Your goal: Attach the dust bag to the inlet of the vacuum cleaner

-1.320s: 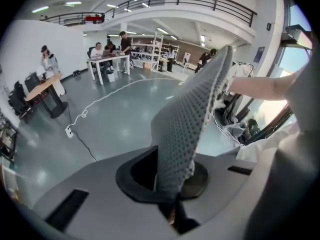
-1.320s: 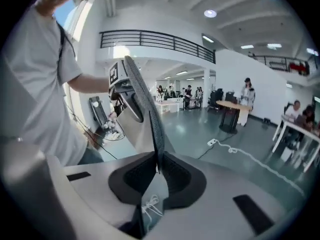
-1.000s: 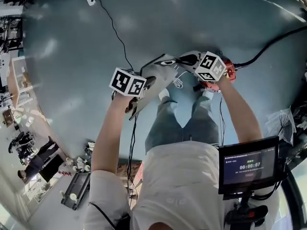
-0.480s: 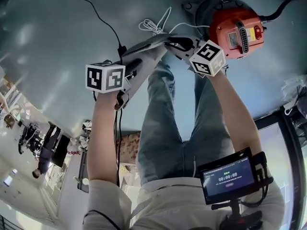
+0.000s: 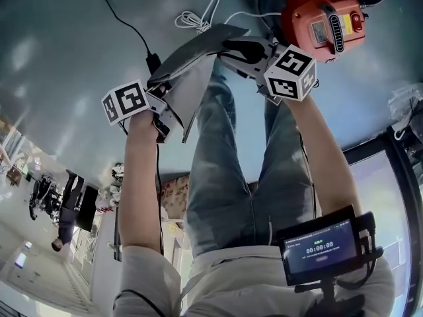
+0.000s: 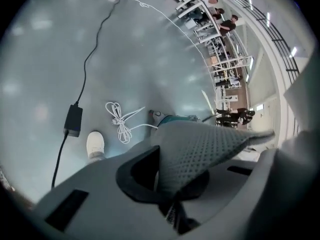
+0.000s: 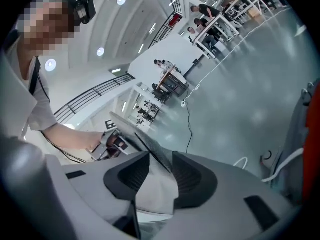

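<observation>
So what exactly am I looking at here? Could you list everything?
dust bag: one, grey, held above the person's legs
vacuum cleaner: one, orange top, on the floor past the right gripper
cable bundle: one, white, on the floor near the vacuum cleaner
power adapter: one, black, on the floor
small screen: one, black, at the person's chest
bystanders: a few, far off
shoe: one, white, on the floor
left hand-held gripper: one, grey, shut on the dust bag
right hand-held gripper: one, grey, jaws opening with the bag between them
</observation>
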### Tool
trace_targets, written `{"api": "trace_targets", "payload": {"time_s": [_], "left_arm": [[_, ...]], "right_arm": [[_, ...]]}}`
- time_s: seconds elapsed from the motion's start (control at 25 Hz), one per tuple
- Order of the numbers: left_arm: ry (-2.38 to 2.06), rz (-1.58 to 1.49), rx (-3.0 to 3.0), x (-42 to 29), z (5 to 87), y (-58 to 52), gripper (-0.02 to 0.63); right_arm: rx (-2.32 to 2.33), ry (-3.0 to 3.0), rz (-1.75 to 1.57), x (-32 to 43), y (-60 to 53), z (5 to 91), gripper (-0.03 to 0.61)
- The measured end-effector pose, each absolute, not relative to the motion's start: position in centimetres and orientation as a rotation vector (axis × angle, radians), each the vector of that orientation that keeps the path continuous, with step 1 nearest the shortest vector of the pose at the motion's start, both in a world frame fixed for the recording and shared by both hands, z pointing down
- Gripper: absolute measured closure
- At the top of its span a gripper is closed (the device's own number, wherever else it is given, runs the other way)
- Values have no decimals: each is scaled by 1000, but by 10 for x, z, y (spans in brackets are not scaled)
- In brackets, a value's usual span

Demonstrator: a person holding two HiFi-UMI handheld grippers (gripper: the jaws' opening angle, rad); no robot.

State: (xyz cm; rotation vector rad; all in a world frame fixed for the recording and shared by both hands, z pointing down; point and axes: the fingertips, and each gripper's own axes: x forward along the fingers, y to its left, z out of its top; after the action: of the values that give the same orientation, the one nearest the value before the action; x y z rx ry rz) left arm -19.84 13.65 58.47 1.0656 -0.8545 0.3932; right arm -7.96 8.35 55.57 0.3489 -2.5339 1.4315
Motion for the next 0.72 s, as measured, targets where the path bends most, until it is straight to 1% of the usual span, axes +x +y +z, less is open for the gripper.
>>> {"api": "trace_targets", "payload": {"time_s": [0.08,0.16,0.32,0.44,0.48,0.52,0.64,0.72], "left_arm": [[-911,305,1000,-211,591,130,598],[-941,255,972,-222,596,129,598],[-857,422,1113,-199,594,143,598],[-838,533,1227,-178,594,151,597],[-846,614,1266,-174,598,157,597],[-856,692,1295,-170,603,164,597],[-836,800,1380,-145,614,186,597],[-738,810,1516,-115,618,197,597]], "right_arm": [[315,-2543,1512,-79,86,551,442],[330,-2536,1614,-78,87,552,442],[345,-2441,1720,-91,104,566,442],[467,-2338,1934,-98,106,570,441],[510,-2320,1961,-101,105,568,402],[542,-2321,1938,-104,106,564,374],[620,-2359,1784,-113,110,557,374],[649,-2340,1765,-112,114,564,374]]}}
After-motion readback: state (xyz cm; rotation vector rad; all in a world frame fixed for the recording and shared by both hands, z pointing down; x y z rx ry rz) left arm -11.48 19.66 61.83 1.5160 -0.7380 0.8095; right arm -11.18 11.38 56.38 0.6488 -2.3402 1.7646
